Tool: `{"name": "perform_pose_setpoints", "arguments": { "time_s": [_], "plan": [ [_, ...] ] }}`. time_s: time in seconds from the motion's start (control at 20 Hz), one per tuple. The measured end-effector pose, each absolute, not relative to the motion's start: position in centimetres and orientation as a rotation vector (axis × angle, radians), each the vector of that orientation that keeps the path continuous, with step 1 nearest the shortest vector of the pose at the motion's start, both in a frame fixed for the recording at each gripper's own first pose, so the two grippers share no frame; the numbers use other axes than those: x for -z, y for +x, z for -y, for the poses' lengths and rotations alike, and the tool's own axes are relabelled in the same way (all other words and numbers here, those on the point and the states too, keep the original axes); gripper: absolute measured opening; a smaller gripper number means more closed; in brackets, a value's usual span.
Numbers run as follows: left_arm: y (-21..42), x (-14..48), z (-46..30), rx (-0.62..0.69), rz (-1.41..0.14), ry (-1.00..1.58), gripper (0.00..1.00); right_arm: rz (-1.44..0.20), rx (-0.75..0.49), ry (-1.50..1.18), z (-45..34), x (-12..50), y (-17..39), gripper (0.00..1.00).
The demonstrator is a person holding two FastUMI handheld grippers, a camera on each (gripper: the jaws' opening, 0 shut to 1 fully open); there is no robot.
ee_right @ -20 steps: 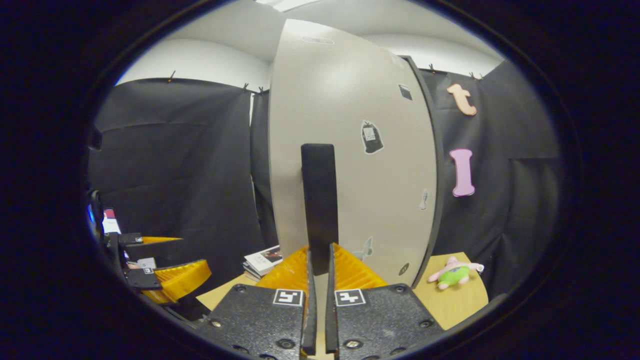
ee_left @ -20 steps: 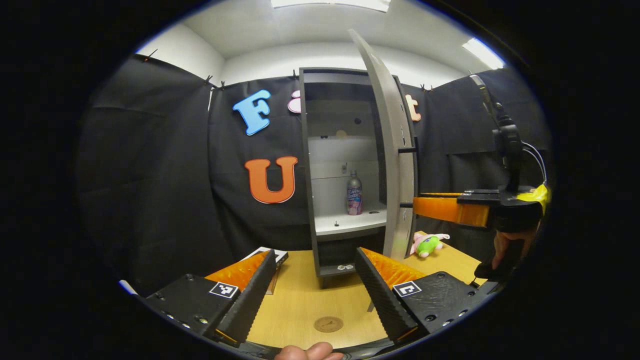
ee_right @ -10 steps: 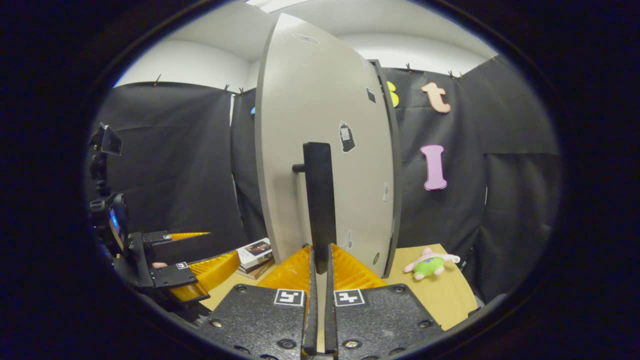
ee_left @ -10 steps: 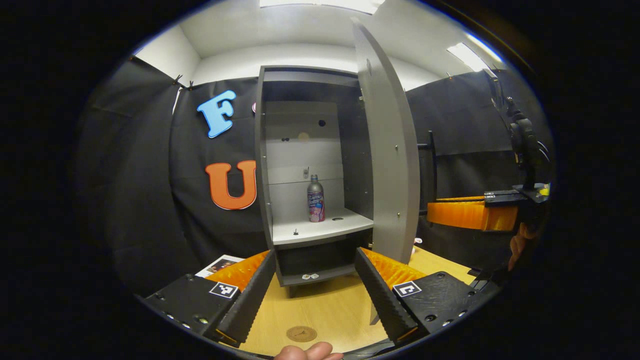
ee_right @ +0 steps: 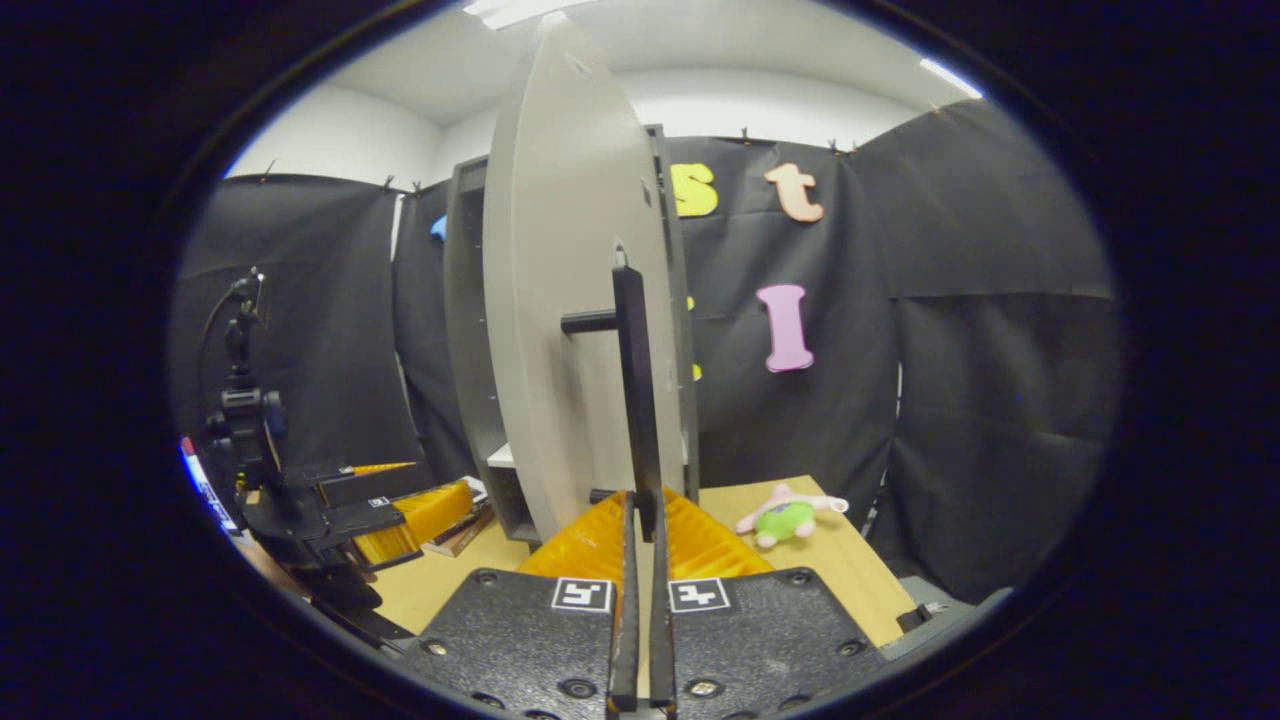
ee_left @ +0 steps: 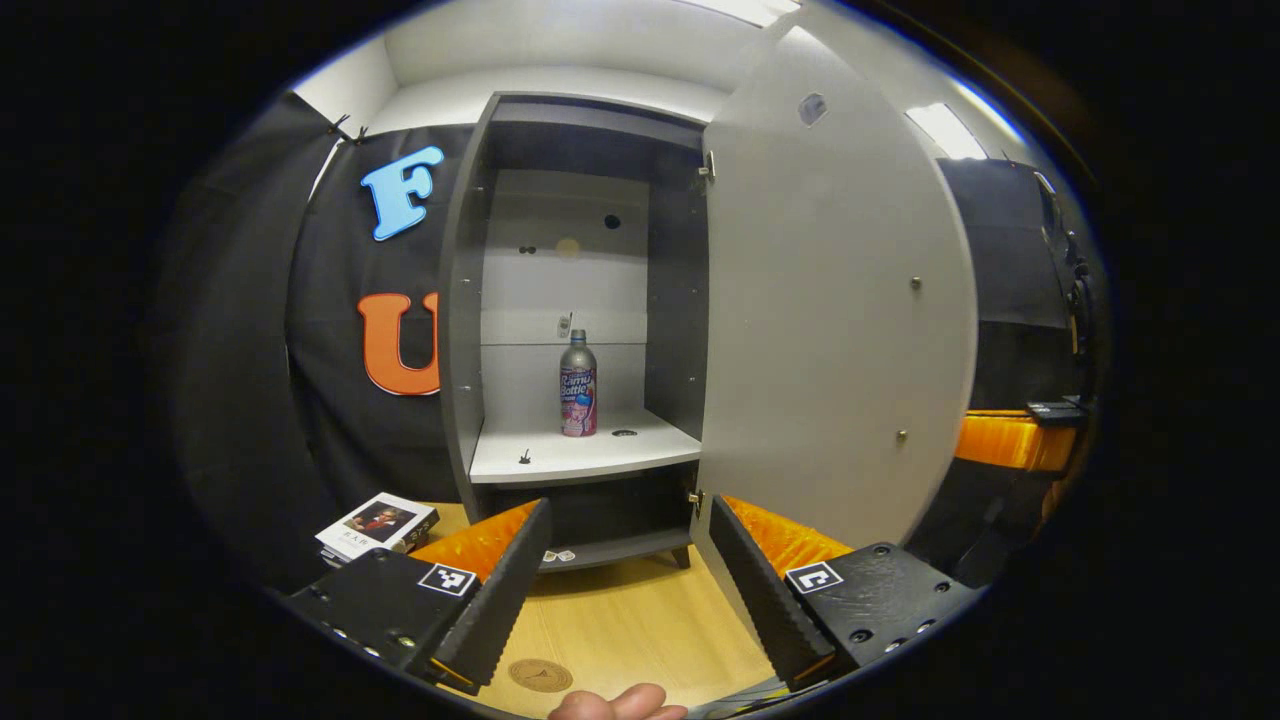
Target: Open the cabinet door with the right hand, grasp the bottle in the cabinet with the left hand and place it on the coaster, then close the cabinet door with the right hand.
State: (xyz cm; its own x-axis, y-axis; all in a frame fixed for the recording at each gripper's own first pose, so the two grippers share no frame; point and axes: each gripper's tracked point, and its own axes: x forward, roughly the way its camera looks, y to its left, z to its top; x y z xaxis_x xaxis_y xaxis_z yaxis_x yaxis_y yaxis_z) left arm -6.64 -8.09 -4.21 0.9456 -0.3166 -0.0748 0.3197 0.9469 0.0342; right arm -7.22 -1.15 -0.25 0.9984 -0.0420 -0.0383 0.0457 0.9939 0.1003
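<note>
Bottle (ee_left: 578, 385) upright mid-shelf, probably light, slick, rigid; grip its body. Left tongs (ee_left: 618, 590) released; right tongs (ee_right: 640, 600) clenched on door handle (ee_right: 630, 390).

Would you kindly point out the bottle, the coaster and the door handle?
bottle (ee_left: 578, 387): left gripper view, on its label.
coaster (ee_left: 540, 675): left gripper view, on its top face.
door handle (ee_right: 632, 390): right gripper view, on the bar's middle.
</note>
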Motion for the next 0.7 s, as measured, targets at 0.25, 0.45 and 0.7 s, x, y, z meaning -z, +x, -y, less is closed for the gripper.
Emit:
{"name": "perform_pose_setpoints", "arguments": {
  "time_s": [0.25, 0.45, 0.7],
  "plan": [
    [-1.1, 5.5, 8.7, 0.279, -0.087, 0.077, 0.97, -0.017, 0.211, 0.197, 7.4, 0.0, -7.8, 0.16],
    [4.7, 6.1, 8.3, 0.189, -0.083, 0.106, 0.96, -0.076, 0.130, 0.285, 6.8, 1.0, -7.1, 0.36],
    [12.6, 5.5, 8.0, 0.059, -0.069, 0.187, 0.96, -0.065, 0.157, 0.194, 8.4, 1.2, -7.0, 0.61]
  ]
}}
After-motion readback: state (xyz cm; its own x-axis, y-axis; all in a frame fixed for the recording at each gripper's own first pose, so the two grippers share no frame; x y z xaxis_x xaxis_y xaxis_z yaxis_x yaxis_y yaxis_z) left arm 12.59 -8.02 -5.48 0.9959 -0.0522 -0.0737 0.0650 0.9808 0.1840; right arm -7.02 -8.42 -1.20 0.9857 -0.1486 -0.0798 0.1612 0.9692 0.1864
